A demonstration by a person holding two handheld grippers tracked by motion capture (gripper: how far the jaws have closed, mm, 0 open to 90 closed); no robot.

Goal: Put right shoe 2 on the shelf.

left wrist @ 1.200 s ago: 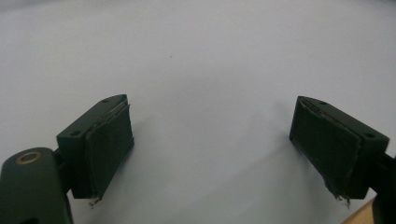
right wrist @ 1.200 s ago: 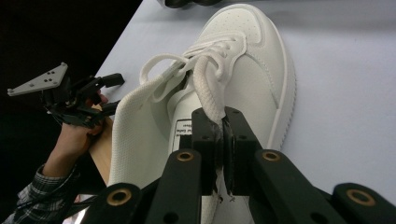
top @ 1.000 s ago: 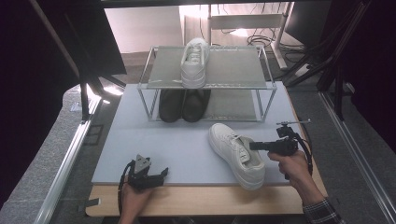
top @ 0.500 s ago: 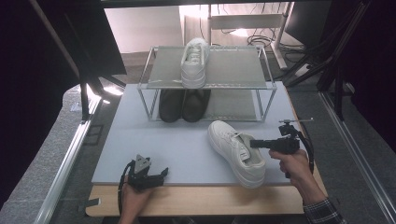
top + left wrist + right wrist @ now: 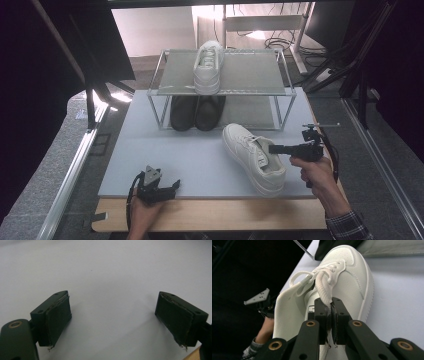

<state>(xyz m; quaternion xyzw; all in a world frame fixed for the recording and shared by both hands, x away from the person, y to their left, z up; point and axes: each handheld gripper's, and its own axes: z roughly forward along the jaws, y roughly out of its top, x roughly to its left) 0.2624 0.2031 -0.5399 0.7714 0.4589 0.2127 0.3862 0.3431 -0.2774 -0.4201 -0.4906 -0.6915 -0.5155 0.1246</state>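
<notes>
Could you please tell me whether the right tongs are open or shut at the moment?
Shut: the right tongs have their jaws pressed together on the tongue edge of the white sneaker lying on the mat.

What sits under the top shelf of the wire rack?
Under the rack's top shelf stands a pair of black shoes, toes toward the person. Their heels are covered by the shelf and the white sneaker on it.
</notes>
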